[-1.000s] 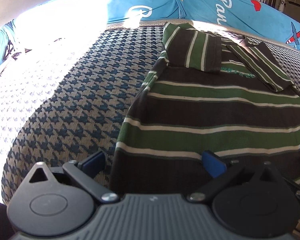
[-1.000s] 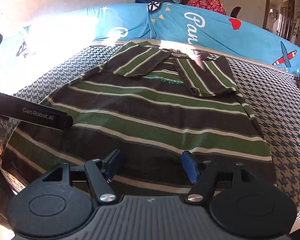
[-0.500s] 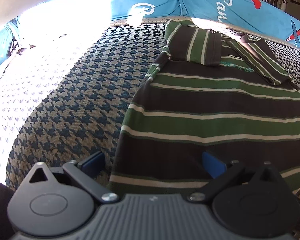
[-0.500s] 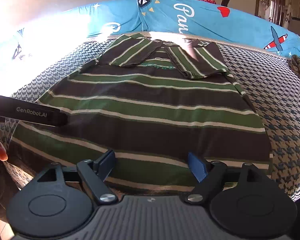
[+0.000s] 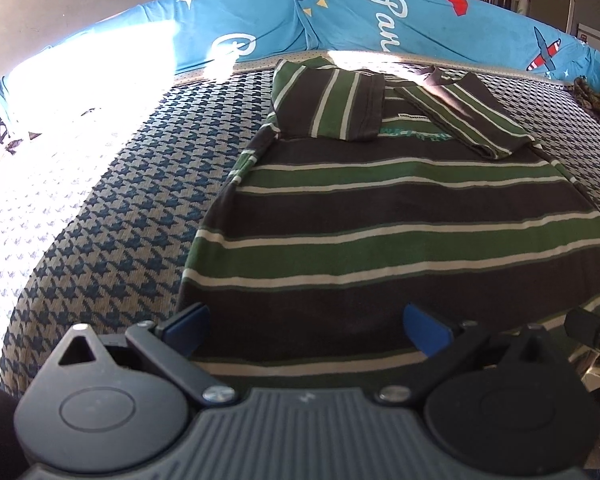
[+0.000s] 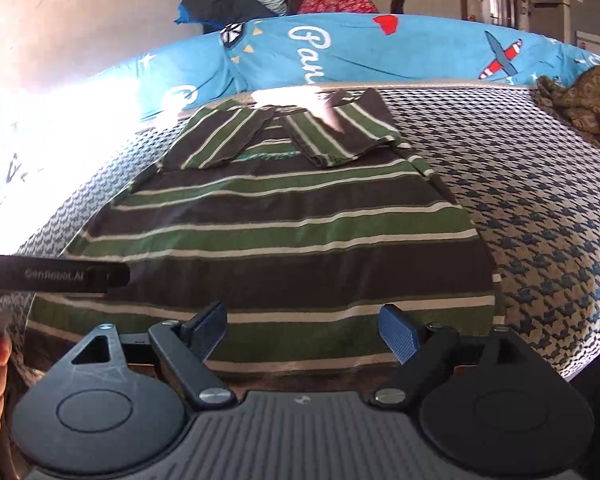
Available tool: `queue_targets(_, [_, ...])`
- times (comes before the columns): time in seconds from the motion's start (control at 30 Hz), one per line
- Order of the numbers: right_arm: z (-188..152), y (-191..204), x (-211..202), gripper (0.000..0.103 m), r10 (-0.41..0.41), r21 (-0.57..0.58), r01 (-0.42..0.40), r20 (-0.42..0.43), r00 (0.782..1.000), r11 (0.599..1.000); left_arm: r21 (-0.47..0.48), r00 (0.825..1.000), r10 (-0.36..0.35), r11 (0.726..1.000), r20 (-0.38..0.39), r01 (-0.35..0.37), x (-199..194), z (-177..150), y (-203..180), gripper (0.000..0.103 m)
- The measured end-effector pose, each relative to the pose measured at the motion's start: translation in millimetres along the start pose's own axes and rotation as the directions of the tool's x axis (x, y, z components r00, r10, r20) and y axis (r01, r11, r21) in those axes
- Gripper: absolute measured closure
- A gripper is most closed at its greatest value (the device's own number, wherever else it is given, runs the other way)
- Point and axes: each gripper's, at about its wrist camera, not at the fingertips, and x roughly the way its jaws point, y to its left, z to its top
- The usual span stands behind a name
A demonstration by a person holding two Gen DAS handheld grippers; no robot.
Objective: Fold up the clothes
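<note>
Striped shirt [image 5: 380, 216] flat on houndstooth bed cover [image 5: 112, 208], sleeves folded inward, left gripper [image 5: 306, 326] and right gripper [image 6: 302, 326] fingers spread above near hem, seemingly not touching, bare cover either side

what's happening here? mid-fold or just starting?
A person is folding a green-and-brown striped shirt with two handheld grippers. It lies flat on a houndstooth bedspread, with both sleeves already folded in over the chest. The left gripper and the right gripper are both at the near hem, jaws wide open, neither gripping cloth yet. Probably about to grab the hem and fold the body upward.
</note>
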Motion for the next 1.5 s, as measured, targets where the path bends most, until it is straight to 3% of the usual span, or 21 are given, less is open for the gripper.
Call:
queue_targets(0.13, [-0.5, -21.0, 9.4, 0.02, -0.042, 0.1, 0.047, -0.05, 0.998, 0.994, -0.001, 1.0, -0.009, 1.0, -0.007, 0.009, 1.7, -2.3, -2.6, 0.0])
queue_targets(0.23, [-2.7, -41.4, 13.2, 0.02, -0.113, 0.187, 0.127, -0.085, 0.99, 0.974, -0.007, 1.0, -0.012, 1.0, -0.007, 0.012, 2.0, -2.1, -1.1, 0.0])
queue_targets(0.5, [-4.6, -81.7, 2.6, 0.02, -0.177, 0.337, 0.199, -0.094, 0.98, 0.92, -0.065, 1.0, -0.014, 0.998, -0.001, 0.014, 0.2, 1.7, 10.6, 0.0])
queue_targets(0.83, [-10.9, -104.6, 9.1, 0.022, -0.146, 0.412, 0.171, -0.093, 0.985, 0.895, -0.058, 1.0, -0.022, 0.998, -0.009, 0.022, 2.3, 0.5, 8.3, 0.0])
queue_targets(0.9, [-9.5, -101.5, 7.0, 0.029, -0.164, 0.396, 0.181, -0.077, 0.983, 0.9, -0.07, 1.0, -0.02, 0.997, -0.009, 0.019, 2.5, 0.5, 10.3, 0.0])
queue_targets(1.03, [-4.5, -98.0, 2.7, 0.03, -0.228, 0.39, 0.236, -0.068, 0.971, 0.89, -0.082, 1.0, -0.024, 0.996, -0.013, 0.023, 2.8, 1.5, 12.6, 0.0])
queue_targets(1.17, [3.8, -94.1, -5.3, 0.031, -0.208, 0.392, 0.201, -0.025, 0.978, 0.898, -0.085, 1.0, -0.021, 0.996, -0.017, 0.019, 5.1, 3.5, 13.2, 0.0])
queue_targets(1.3, [19.7, -82.8, -6.8, 0.031, -0.145, 0.319, 0.13, 0.021, 0.989, 0.939, -0.077, 1.0, -0.018, 0.997, -0.02, 0.016, 7.1, 6.1, 12.5, 0.0])
queue_targets(1.5, [42.8, -65.3, 9.9, 0.031, -0.031, 0.229, 0.026, 0.015, 0.999, 0.973, -0.069, 0.999, -0.008, 0.998, -0.033, 0.006, 11.3, 10.5, 12.7, 0.0])
